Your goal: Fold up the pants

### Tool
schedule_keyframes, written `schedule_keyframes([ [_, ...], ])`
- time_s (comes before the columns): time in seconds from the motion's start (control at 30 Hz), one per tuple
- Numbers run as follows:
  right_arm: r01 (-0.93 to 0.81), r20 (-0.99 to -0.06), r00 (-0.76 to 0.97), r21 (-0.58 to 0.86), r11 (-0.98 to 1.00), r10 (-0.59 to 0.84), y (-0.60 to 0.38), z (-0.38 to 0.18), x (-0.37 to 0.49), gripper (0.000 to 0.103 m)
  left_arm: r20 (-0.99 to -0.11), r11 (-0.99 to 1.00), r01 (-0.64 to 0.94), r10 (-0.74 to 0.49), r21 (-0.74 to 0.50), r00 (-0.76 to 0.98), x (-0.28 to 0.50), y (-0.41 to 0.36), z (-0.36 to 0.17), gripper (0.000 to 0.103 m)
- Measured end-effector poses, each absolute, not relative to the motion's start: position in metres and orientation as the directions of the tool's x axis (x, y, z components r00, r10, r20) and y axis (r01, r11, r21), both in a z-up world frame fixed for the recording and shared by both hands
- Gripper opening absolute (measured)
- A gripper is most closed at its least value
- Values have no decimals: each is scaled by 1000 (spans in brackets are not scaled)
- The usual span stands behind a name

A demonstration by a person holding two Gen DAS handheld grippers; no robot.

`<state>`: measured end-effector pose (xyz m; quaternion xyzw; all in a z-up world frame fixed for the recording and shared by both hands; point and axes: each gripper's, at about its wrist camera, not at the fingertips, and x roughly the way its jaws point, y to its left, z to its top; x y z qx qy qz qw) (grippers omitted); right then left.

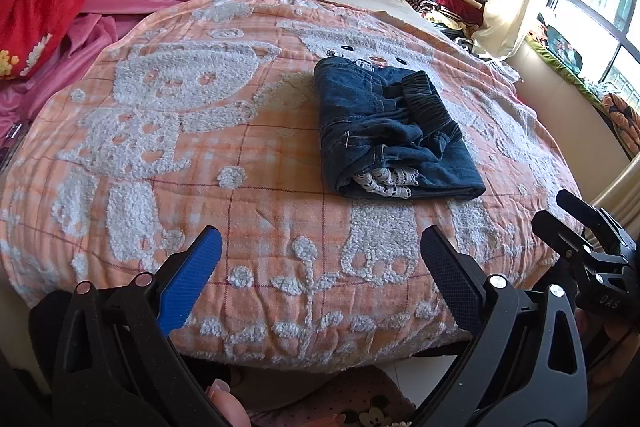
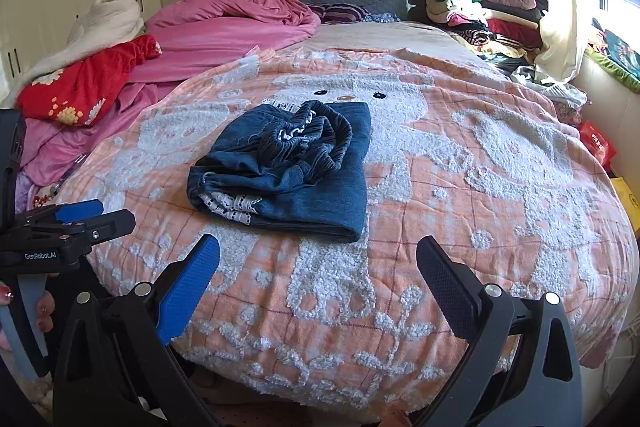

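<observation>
Left wrist view: the folded dark blue denim pants (image 1: 396, 135) lie on the orange checked quilt with white fleecy bears (image 1: 248, 155), well ahead of the left gripper (image 1: 320, 283), its jaws spread wide and empty. Right wrist view: the right gripper (image 2: 318, 287) likewise gapes empty near the bed's foot; the soft, limp, thick bundle looks best pinched at its folded edge, with the pink duvet (image 2: 224, 27) and stacked clothes (image 2: 480, 15) well clear.

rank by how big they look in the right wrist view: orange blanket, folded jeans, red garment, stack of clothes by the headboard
1. orange blanket
2. folded jeans
3. red garment and stack of clothes: look alike, and the stack lies farther off, so unranked.
</observation>
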<state>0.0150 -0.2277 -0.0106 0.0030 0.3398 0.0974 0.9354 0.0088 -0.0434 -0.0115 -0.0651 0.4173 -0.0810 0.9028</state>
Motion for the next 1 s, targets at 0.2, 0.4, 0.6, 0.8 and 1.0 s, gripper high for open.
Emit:
schedule_keyframes([
  [0.2,-177,-636,750,73,981,182,-228,-10,15,98,-742,978,90,-200,-186,640,8,-43,-11,93],
  [0.4,-173,-635,752,71,982,178,-228,-10,15,98,-745,979,86,-195,-183,638,9,-42,-11,93],
  [0.6,-173,-635,752,71,982,178,-229,-10,15,98,-745,979,85,-195,-183,638,9,-42,-10,93],
  [0.8,-167,-634,753,74,983,176,-230,-10,15,98,-745,977,84,-204,-195,635,7,-40,-9,93],
  [1.0,-165,-634,753,72,984,173,-231,-10,15,98,-746,977,86,-205,-195,634,7,-39,-9,93],
])
